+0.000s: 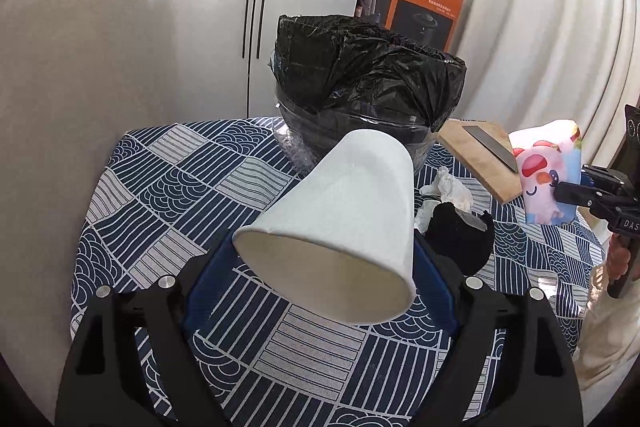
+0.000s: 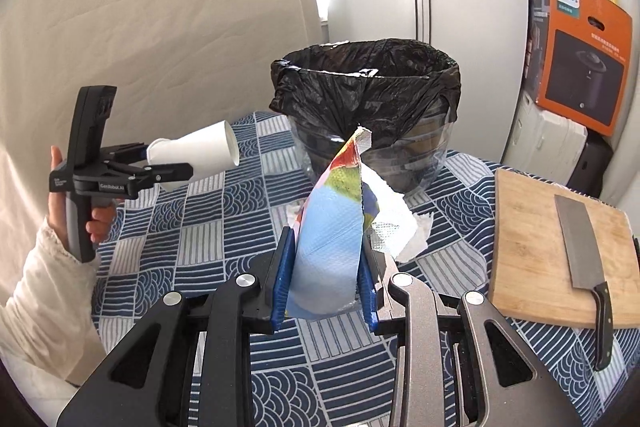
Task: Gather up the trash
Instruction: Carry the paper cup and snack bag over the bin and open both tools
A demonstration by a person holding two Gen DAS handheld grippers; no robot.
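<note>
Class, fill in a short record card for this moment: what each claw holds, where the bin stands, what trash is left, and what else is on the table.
Left claw: shut on white paper cup, tipped sideways
Right claw: shut on colourful wrapper
Bin: black-lined, on patterned tablecloth
Trash left: crumpled tissue near bin
Also there: knife on cutting board

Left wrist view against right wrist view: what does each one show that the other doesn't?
Only the left wrist view shows the black object on the tablecloth and the paper cup's hollow inside.

Only the right wrist view shows the cleaver's handle and the trash bin's open mouth.

Both show the paper cup in the left claw, the snack wrapper in the right claw, the lined trash bin and cutting board.
</note>
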